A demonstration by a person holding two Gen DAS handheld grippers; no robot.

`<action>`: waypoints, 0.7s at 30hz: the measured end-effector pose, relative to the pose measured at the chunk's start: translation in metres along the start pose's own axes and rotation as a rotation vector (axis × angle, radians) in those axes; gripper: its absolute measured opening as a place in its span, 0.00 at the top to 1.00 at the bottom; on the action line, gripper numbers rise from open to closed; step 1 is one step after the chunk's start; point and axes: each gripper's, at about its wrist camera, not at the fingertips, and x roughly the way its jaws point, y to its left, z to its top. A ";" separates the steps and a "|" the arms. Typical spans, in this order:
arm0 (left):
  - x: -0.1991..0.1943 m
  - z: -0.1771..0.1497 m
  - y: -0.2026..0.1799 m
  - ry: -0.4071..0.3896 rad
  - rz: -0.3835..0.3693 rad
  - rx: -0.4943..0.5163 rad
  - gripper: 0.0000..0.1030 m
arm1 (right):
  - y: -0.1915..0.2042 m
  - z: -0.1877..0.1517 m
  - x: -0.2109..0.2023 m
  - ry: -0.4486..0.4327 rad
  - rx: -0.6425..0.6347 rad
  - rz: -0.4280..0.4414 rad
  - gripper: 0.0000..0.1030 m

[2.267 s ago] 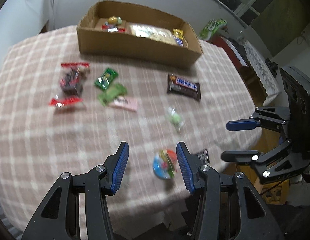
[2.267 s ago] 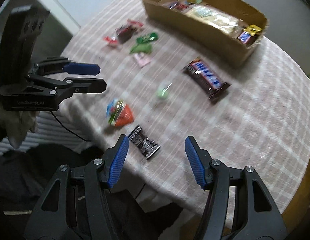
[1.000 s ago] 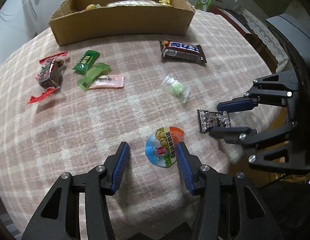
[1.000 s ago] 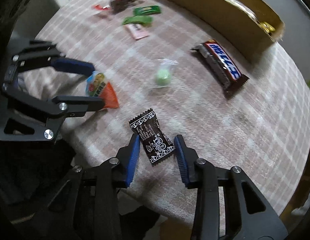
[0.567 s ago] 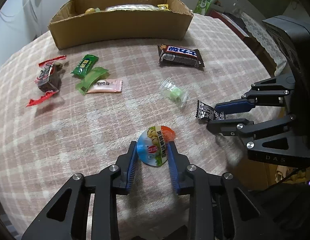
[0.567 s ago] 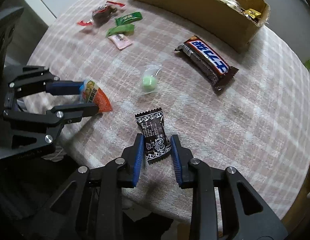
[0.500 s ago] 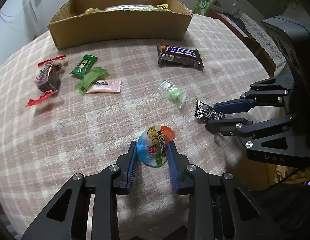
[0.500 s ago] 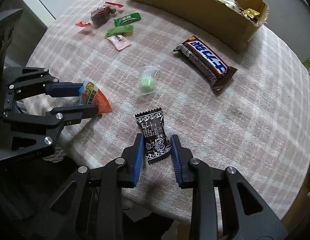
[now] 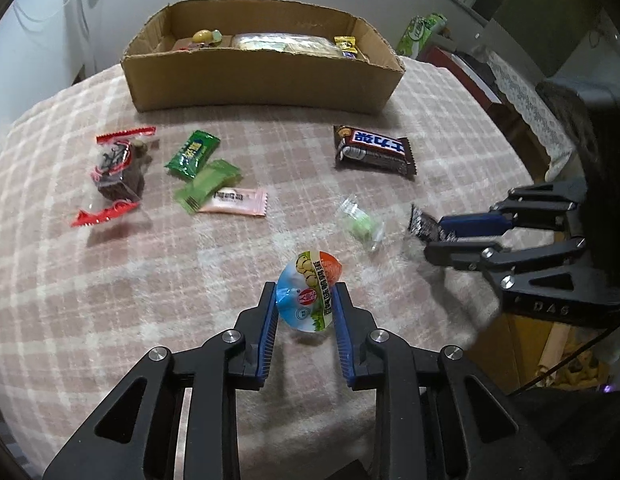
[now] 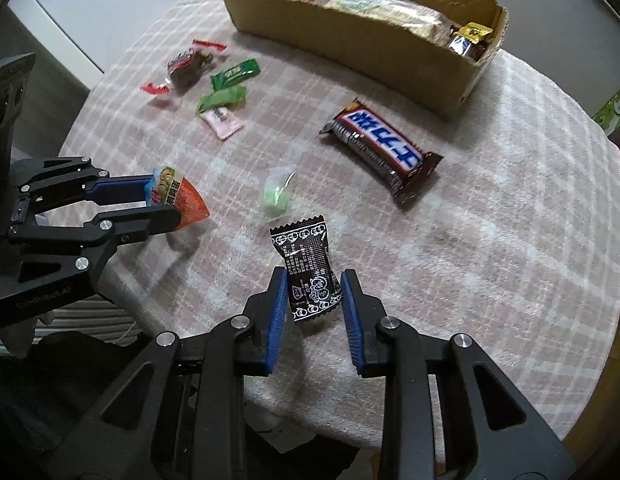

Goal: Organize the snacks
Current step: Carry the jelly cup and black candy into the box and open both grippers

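Plastic and foil catch the light closest in: the left gripper [image 9: 306,308] has its ribbed blue jaws clamped on a round jelly cup [image 9: 309,290] with a glossy printed lid and orange bowl, lifted clear of the bench [image 9: 110,300]. Those jaws have just been closing, with the cup between them. Beside it, the right gripper [image 10: 314,304] pinches a small black sachet [image 10: 310,274] with crimped, saw-toothed ends and white print, also held above the cloth.

A soft, fuzzy pink-and-white checked cloth covers the round bench. Just past the grippers lies a crinkly clear wrapper with a pale green sweet [image 9: 360,224] inside. Farther on, to the right, a long brown chocolate bar [image 9: 374,152] sits in a shiny wrapper with blue lettering. To the left, a flat pink packet [image 9: 234,202] touches two green packets [image 9: 198,172], and beyond them is a clear bag with red crimped ends [image 9: 114,172] holding something dark.

At the far edge stands a shallow cardboard box [image 9: 262,80], its rim torn and rough, with a long pale pack and a few small sweets already inside.
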 end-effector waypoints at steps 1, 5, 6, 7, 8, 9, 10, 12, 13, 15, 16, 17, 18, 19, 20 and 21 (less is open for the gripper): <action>-0.001 0.002 0.001 -0.004 -0.008 -0.013 0.76 | -0.004 -0.001 -0.004 -0.004 0.003 -0.004 0.73; -0.017 0.015 0.008 -0.054 -0.025 -0.050 0.76 | -0.007 0.004 -0.018 -0.039 0.022 -0.002 0.73; -0.020 0.018 0.009 -0.062 -0.026 -0.052 0.76 | -0.010 0.007 -0.024 -0.053 0.024 0.000 0.73; -0.023 0.023 0.011 -0.075 -0.024 -0.055 0.76 | -0.012 0.009 -0.029 -0.064 0.025 0.000 0.73; -0.028 0.029 0.014 -0.090 -0.021 -0.055 0.76 | -0.014 0.014 -0.034 -0.077 0.026 -0.002 0.73; -0.033 0.035 0.016 -0.105 -0.019 -0.056 0.76 | -0.017 0.018 -0.038 -0.089 0.029 -0.004 0.73; -0.037 0.040 0.019 -0.119 -0.017 -0.058 0.76 | -0.021 0.024 -0.045 -0.107 0.036 -0.005 0.73; -0.043 0.050 0.023 -0.138 -0.013 -0.061 0.76 | -0.022 0.036 -0.053 -0.134 0.048 -0.007 0.73; -0.046 0.056 0.027 -0.151 -0.011 -0.065 0.76 | -0.024 0.040 -0.056 -0.144 0.053 -0.008 0.73; -0.048 0.065 0.031 -0.168 -0.005 -0.068 0.76 | -0.030 0.052 -0.063 -0.168 0.065 -0.014 0.73; -0.050 0.072 0.034 -0.179 -0.001 -0.069 0.76 | -0.031 0.058 -0.065 -0.177 0.069 -0.017 0.73; -0.050 0.076 0.034 -0.184 0.002 -0.068 0.76 | -0.035 0.064 -0.068 -0.187 0.073 -0.022 0.73; -0.052 0.082 0.036 -0.192 0.005 -0.068 0.76 | -0.038 0.070 -0.072 -0.198 0.076 -0.026 0.73; -0.053 0.088 0.039 -0.200 0.008 -0.069 0.76 | -0.041 0.075 -0.075 -0.206 0.079 -0.029 0.73; -0.053 0.092 0.040 -0.204 0.010 -0.068 0.76 | -0.044 0.081 -0.078 -0.216 0.082 -0.034 0.73; -0.054 0.097 0.042 -0.209 0.014 -0.066 0.76 | -0.047 0.087 -0.080 -0.223 0.084 -0.037 0.73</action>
